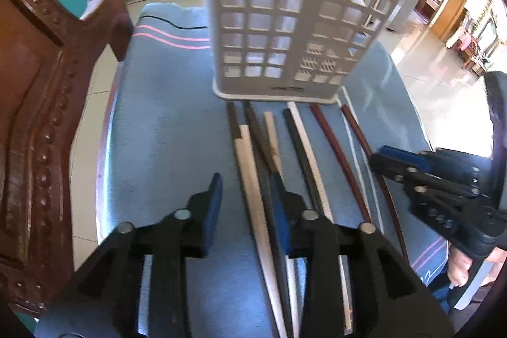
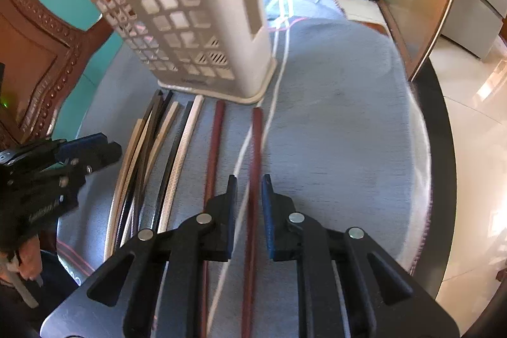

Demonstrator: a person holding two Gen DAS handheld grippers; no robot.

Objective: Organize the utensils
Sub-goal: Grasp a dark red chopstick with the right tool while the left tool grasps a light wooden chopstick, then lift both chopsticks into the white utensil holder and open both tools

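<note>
Standing upright on the blue cloth (image 1: 164,116), the white holder (image 1: 285,30) served as the landmark, its gridded wall facing both cameras. Chopsticks lay in a row in front of its base, their far ends close to it and their length running back toward the tools. Nearest the holder's left corner were black, white and tan sticks, bunched and partly crossing (image 1: 253,148); toward its right corner lay two dark red sticks (image 2: 255,179), apart from each other, with a thin white cord (image 2: 272,97) running between them and on past the holder's right side.

The left tool (image 1: 247,195) hung in front of the holder with its fingers spread wide; its right finger (image 1: 285,211) lay over the bunched sticks, pinching nothing. The right tool (image 2: 249,201) was also spread, more narrowly, its fingers straddling the outer red stick and the cord without closing on them. A carved wooden chair (image 1: 38,116) stood left of the holder, beyond the edge of the surface.
</note>
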